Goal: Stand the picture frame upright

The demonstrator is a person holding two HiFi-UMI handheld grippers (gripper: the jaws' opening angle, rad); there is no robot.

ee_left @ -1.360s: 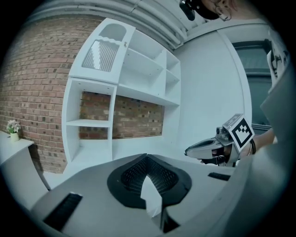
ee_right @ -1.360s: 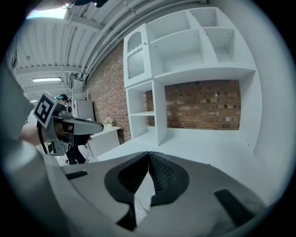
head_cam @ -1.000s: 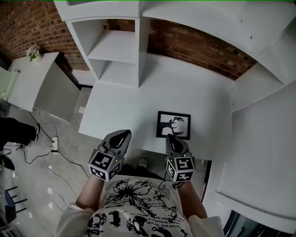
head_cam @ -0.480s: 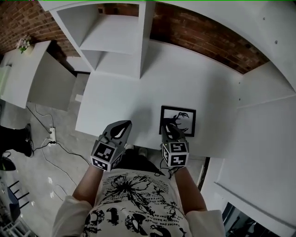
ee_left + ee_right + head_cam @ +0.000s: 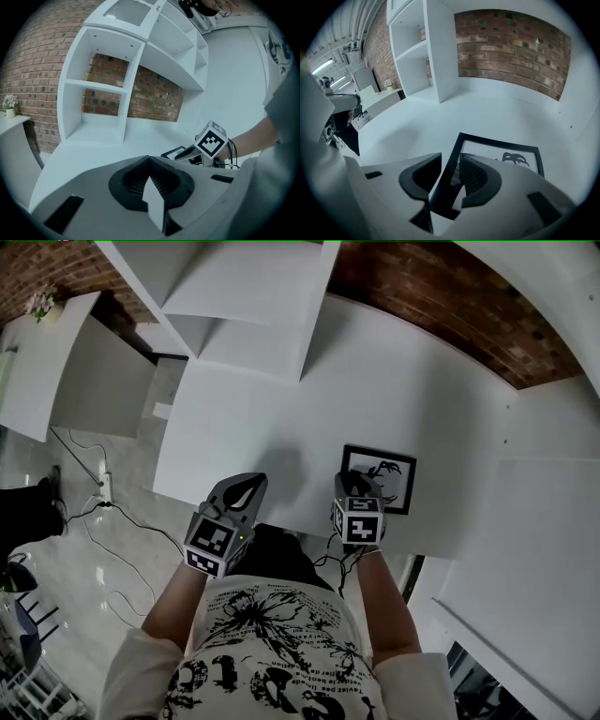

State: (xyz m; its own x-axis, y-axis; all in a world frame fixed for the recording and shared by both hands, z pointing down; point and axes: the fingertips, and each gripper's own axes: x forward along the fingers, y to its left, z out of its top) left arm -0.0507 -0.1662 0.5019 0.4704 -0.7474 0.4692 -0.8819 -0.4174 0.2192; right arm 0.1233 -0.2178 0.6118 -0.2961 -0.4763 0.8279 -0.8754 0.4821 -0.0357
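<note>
The black picture frame (image 5: 392, 480) with a white print lies flat on the white table (image 5: 281, 427), near its front edge. My right gripper (image 5: 353, 487) hangs over the frame's near left corner. In the right gripper view the frame's (image 5: 499, 149) left edge runs between the jaws of this gripper (image 5: 450, 169), which are opening with a gap at the pads. My left gripper (image 5: 242, 493) is shut and empty at the table's front edge, left of the frame. The left gripper view shows its closed jaws (image 5: 152, 183) and, beyond them, the right gripper's marker cube (image 5: 212, 140).
A white shelf unit (image 5: 253, 306) stands at the table's back left against a brick wall (image 5: 450, 296). Another white panel (image 5: 553, 521) rises to the right. On the floor at left lie cables and a power strip (image 5: 101, 493), beside a low white cabinet (image 5: 56, 362).
My right gripper has moved forward over the frame's near left corner and its jaws have spread apart. The left gripper has stayed shut beside it.
</note>
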